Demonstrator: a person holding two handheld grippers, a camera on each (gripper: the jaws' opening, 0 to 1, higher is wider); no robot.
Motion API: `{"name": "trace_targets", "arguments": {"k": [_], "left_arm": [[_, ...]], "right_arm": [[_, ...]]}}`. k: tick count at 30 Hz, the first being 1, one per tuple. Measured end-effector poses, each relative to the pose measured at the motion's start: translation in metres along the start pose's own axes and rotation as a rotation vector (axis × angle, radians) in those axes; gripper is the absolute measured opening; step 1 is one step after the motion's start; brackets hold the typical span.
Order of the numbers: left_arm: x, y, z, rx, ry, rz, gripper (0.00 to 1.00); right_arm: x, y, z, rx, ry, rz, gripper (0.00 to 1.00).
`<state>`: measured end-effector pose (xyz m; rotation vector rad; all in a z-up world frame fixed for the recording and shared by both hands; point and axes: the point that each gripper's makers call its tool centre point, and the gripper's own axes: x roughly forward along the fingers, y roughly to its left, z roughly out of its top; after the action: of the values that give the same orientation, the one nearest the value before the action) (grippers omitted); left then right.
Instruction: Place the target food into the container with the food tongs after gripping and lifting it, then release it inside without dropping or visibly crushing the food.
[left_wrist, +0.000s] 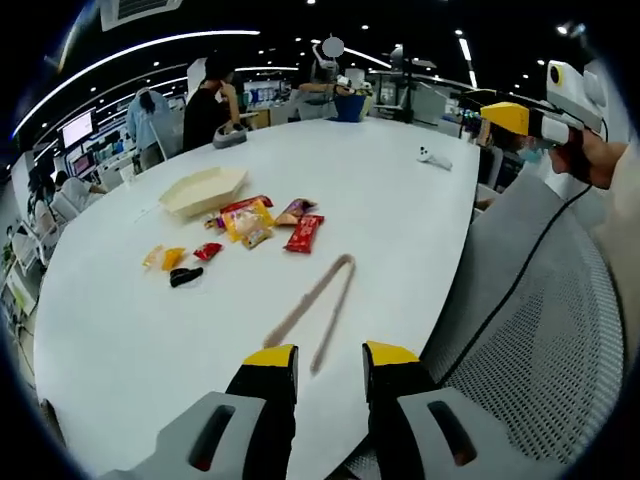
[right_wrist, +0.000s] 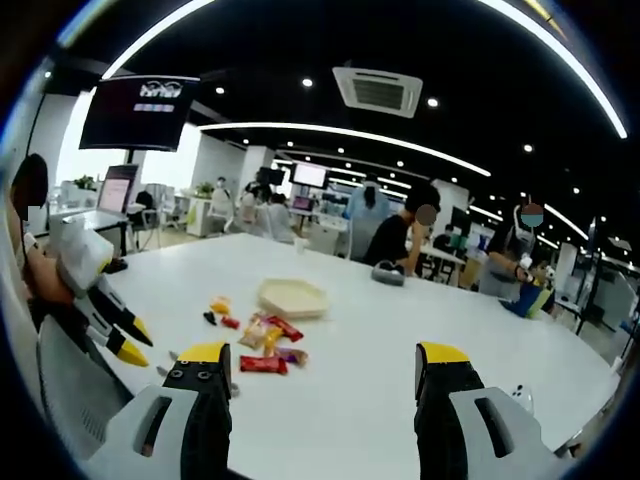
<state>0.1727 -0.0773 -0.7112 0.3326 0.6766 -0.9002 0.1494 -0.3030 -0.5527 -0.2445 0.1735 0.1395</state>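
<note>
Nothing is being gripped yet; this looks like the approach step. The left gripper (left_wrist: 330, 365) is hovering with its jaws parted and empty just short of the tongs (left_wrist: 318, 305), which are lying untouched on the table (left_wrist: 400, 200), arms spread, long axis running from the near ends up to the joined end farther away. The right gripper (right_wrist: 318, 368) is hanging wide apart, empty, over the table's edge. The snacks (left_wrist: 258, 220) are lying in a loose cluster beside the tray (left_wrist: 203, 190), well beyond the tongs. Which snack is the target, I cannot tell. Next, one gripper probably needs to be closing around the tongs' arms without skidding them.
</note>
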Motion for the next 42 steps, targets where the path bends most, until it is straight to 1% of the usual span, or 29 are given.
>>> {"name": "trace_targets", "arguments": {"k": [1,5,9,12,17,21,23,27,34,37,39,42], "left_arm": [[0.002,-0.002,-0.003,0.028,0.017,-0.008,0.23],[0.004,-0.003,-0.003,0.043,0.023,-0.014,0.23],[0.007,-0.002,-0.007,0.039,0.036,-0.019,0.23],[0.009,-0.001,-0.01,0.03,0.048,-0.021,0.21],[0.011,0.003,-0.013,0.028,0.067,-0.007,0.2],[0.013,0.004,-0.012,0.024,0.073,-0.006,0.21],[0.015,0.006,-0.016,0.031,0.102,0.001,0.21],[0.018,0.008,-0.019,0.032,0.123,0.006,0.21],[0.02,0.007,-0.019,0.045,0.136,0.001,0.2],[0.021,0.006,-0.021,0.047,0.141,-0.001,0.2],[0.021,0.007,-0.022,0.042,0.142,0.0,0.2],[0.022,0.007,-0.022,0.023,0.14,0.009,0.2]], "right_arm": [[0.0,0.001,-0.001,0.0,0.001,0.002,0.75],[0.0,0.001,-0.002,0.003,0.005,0.002,0.75],[0.0,0.001,-0.002,0.002,0.007,0.005,0.72],[0.001,0.0,-0.002,-0.004,0.009,0.007,0.72],[0.001,0.001,-0.003,-0.004,0.016,0.009,0.72],[0.002,0.0,-0.003,-0.007,0.018,0.012,0.72],[0.003,-0.003,0.0,-0.005,0.013,0.003,0.72],[0.002,-0.008,0.001,0.001,0.007,-0.012,0.72],[-0.003,-0.007,-0.006,0.011,0.023,-0.016,0.72],[-0.003,-0.007,-0.005,0.006,0.019,-0.019,0.71],[-0.002,-0.007,-0.005,0.002,0.02,-0.018,0.69],[-0.001,-0.007,-0.01,-0.003,0.039,-0.013,0.68]]}}
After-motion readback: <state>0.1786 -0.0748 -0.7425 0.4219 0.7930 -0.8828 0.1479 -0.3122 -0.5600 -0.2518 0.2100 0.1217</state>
